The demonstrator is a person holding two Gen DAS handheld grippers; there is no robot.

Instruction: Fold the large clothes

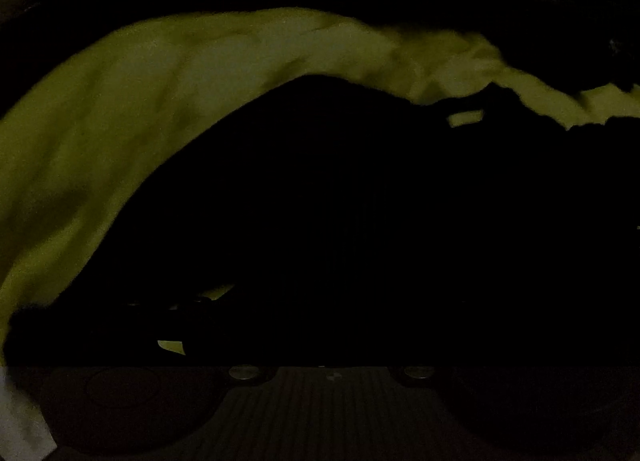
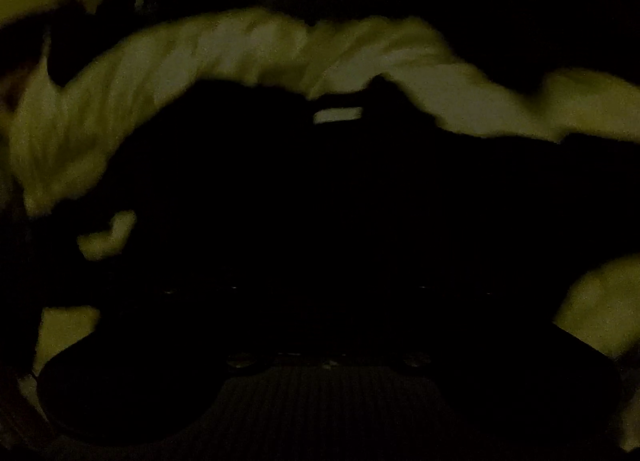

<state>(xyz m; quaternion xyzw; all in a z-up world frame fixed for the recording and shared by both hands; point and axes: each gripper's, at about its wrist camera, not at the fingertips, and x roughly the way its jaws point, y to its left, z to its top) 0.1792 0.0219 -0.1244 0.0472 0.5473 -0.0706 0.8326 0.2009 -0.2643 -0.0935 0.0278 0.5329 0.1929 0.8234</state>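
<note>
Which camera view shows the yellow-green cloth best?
The left wrist view: the yellow-green cloth fills a broad, fairly sharp band with visible folds. The right wrist view shows the same cloth narrower, dimmer and blurred, with small patches at the edges.

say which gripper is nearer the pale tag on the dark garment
Probably right: the pale tag sits straight ahead of it; from the left it lies off to the side.

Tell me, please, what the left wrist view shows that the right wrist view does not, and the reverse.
Only the left wrist view shows a pale white strip at its lower left edge. Only the right wrist view shows a pale patch at its lower right. Both are very dark and blurred, with a black garment filling the middle over a wrinkled yellowish cloth. Neither shows the gripper fingers clearly.
</note>
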